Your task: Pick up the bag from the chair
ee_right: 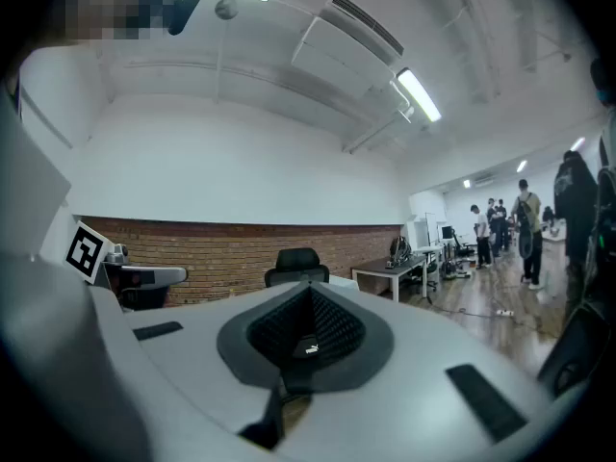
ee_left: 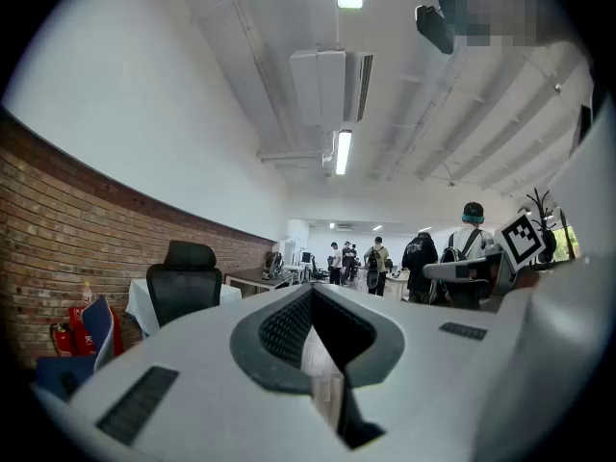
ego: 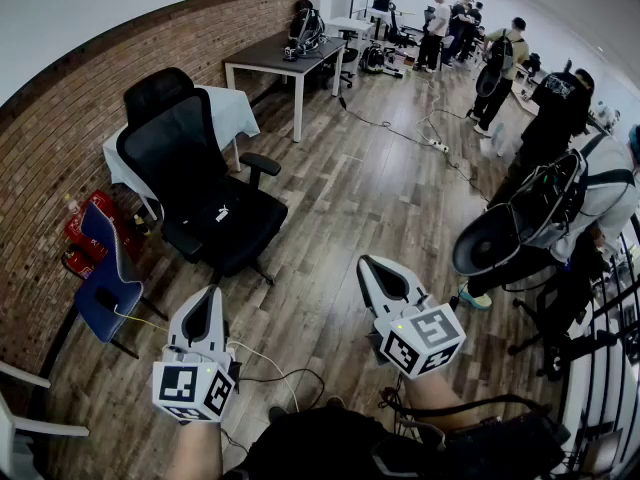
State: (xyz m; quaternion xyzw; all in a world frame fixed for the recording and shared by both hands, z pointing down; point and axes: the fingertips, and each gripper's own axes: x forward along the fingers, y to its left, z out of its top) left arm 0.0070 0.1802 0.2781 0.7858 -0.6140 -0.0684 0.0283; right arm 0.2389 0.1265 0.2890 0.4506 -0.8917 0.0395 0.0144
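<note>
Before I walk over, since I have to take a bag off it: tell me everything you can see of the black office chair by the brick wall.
The black mesh-backed office chair stands upright on the wooden plank floor, its back towards the red brick wall and a white-draped table. It has a padded headrest, a tall mesh backrest, armrests, a cushioned seat and a legged base. A dark bag with a small white mark lies on the seat, barely distinct from it.

Looks level along left gripper (ee_left: 313,292), jaws closed, nothing between. Left: black chair (ee_left: 183,287) against brick wall (ee_left: 58,229), blue chair (ee_left: 96,330) nearer. Far back: desk (ee_left: 252,279), standing people (ee_left: 421,263). Right: right gripper (ee_left: 433,270), level.
</note>
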